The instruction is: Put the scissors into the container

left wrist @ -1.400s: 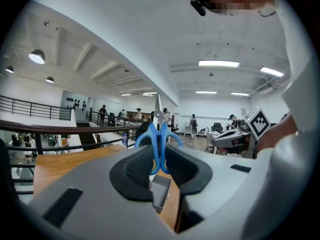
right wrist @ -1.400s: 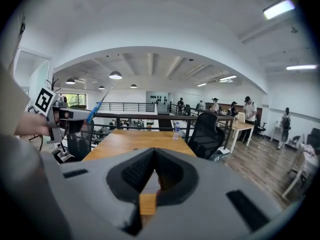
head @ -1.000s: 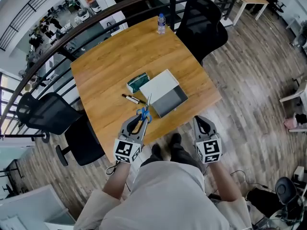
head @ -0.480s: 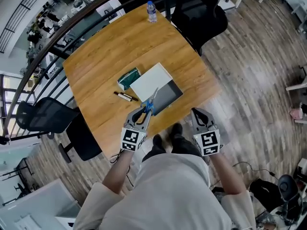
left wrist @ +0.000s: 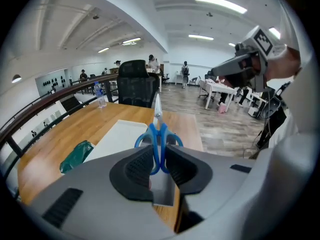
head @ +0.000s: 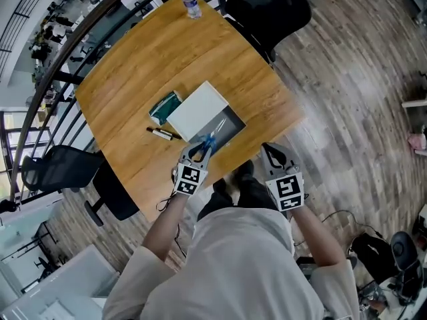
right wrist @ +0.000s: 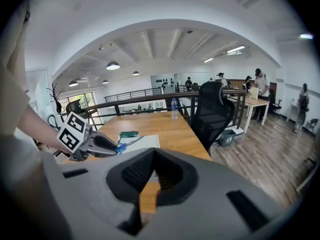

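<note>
wooden table (head: 133, 79) is sitting by the railing (right wrist: 145, 102); left gripper (head: 198, 152) is clamping its jaws on the scissors (head: 212, 139) by the blue handles, blades pointing over the open grey container (head: 235, 124). right gripper (head: 273, 155) is hovering off the table edge, jaws apart, empty.

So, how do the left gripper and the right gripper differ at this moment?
The left gripper has its fingers shut on the blue scissors; the right gripper has its fingers apart, empty. The left gripper reaches over the table to the container; the right gripper hangs at the table's edge. Both point toward the table.
</note>
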The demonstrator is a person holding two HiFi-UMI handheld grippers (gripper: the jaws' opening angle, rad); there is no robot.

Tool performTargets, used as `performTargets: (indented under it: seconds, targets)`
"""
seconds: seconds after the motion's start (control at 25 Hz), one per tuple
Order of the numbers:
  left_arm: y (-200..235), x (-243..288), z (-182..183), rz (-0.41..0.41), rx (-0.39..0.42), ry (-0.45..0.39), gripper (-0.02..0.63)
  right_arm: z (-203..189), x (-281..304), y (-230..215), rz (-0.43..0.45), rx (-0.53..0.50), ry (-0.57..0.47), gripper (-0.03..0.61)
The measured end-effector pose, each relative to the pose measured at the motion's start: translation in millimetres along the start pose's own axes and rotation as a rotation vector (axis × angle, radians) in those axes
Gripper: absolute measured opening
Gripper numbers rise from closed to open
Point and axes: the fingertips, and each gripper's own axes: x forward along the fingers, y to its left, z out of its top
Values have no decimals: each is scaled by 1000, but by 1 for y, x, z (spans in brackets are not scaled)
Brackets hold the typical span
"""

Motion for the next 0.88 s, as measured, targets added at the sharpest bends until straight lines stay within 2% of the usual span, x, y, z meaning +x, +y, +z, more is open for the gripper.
performTargets:
  seconds: [0.48, 0.88]
  targets:
    - [3, 92, -60, -42, 36, 289, 72, -23, 22, -23, 33, 37, 34, 2]
    - [-1, 119, -96, -82, -2, 508, 73, -40, 25, -38, 33, 83, 56, 2]
